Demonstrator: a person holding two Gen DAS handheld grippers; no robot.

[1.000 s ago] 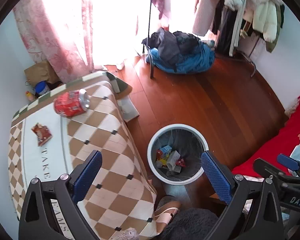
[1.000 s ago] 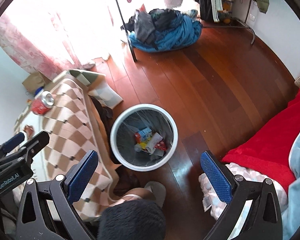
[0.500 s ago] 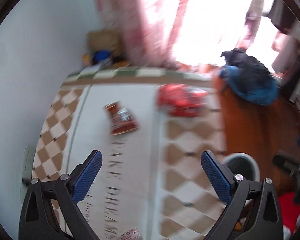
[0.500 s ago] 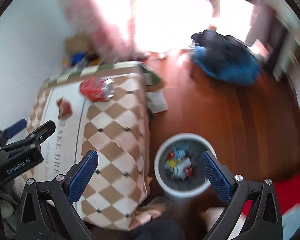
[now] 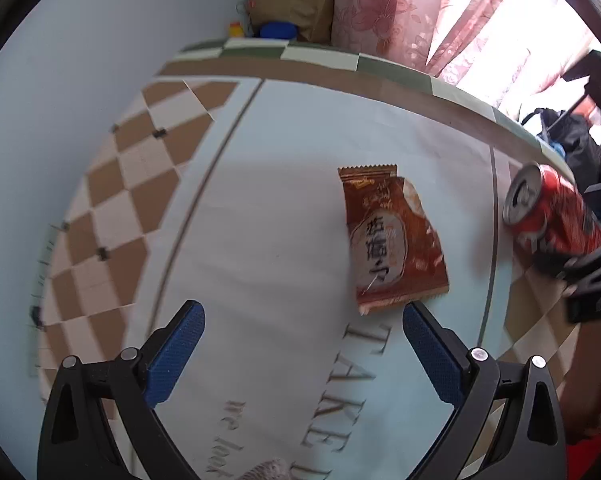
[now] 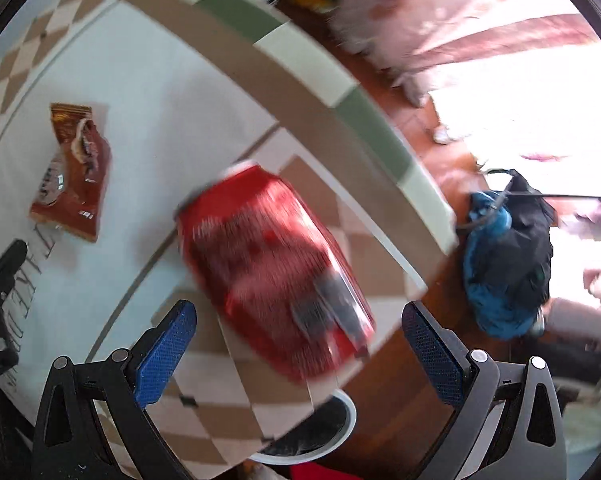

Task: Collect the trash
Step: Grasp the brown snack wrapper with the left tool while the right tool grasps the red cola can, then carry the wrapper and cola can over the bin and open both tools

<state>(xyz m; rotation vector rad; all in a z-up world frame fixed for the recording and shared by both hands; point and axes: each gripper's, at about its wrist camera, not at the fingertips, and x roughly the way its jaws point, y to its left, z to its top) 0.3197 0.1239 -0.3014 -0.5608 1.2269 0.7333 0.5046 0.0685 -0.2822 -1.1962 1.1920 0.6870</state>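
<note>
The left gripper point(image 5: 302, 322) is hovering over the table point(image 5: 260, 152) with jaws wide apart, gripping nothing, the wrapper point(image 5: 392, 240) lying flat just beyond its right fingertip. The right gripper point(image 6: 298, 322), jaws also spread and gripping nothing, is straddling the can point(image 6: 272, 272), which is lying on its side right of the wrapper. The bin point(image 6: 320, 436) is sitting below the table's edge.

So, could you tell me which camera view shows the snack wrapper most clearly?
The left wrist view: the snack wrapper lies sharp and large just ahead of the open left gripper, print readable. In the right wrist view it is smaller, off at the left, beside the blurred red can.
</note>
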